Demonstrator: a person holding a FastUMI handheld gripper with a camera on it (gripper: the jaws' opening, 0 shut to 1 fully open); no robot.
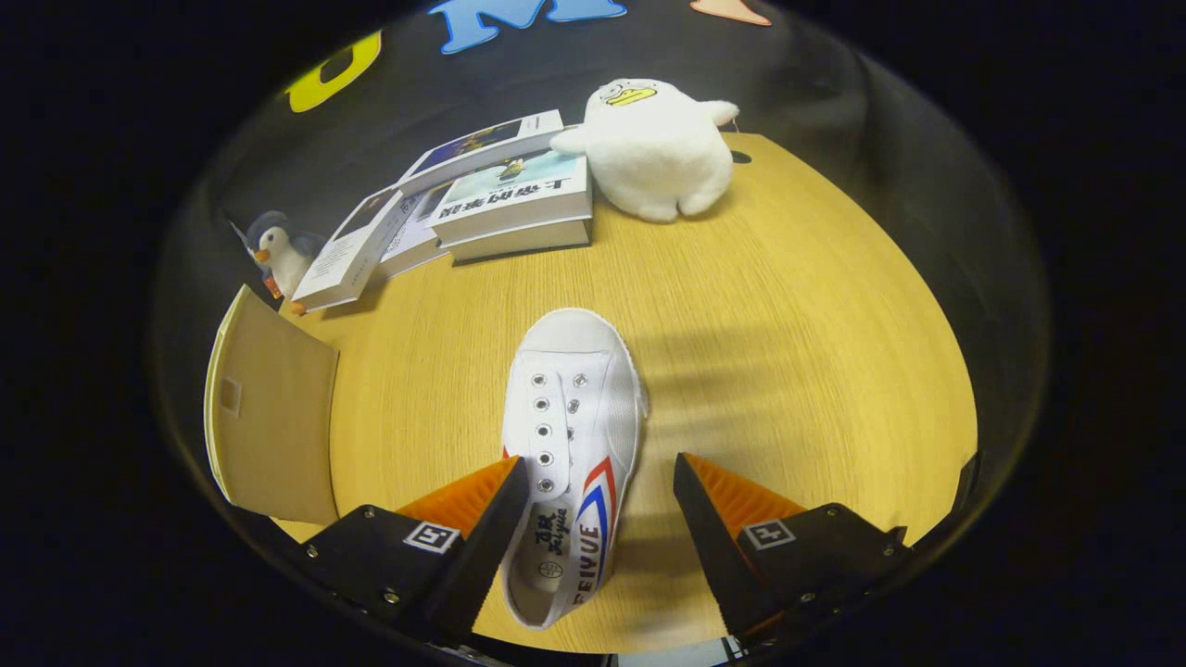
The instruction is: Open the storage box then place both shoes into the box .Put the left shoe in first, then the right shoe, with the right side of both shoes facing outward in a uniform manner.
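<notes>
between the spread fingers of the gripper (600, 486), white shoe (570, 445) lies on wooden table (788, 306), toe toward 12 o'clock; left finger at its heel, right apart. tan storage box (273, 417) at 9 o'clock.

The left finger (482, 505) covers part of the shoe (574, 417) near its heel opening. The books (482, 199) hide much of the penguin toy (278, 255). The brown panel (273, 421) is cut off low down; whether it belongs to a box cannot be told.
</notes>
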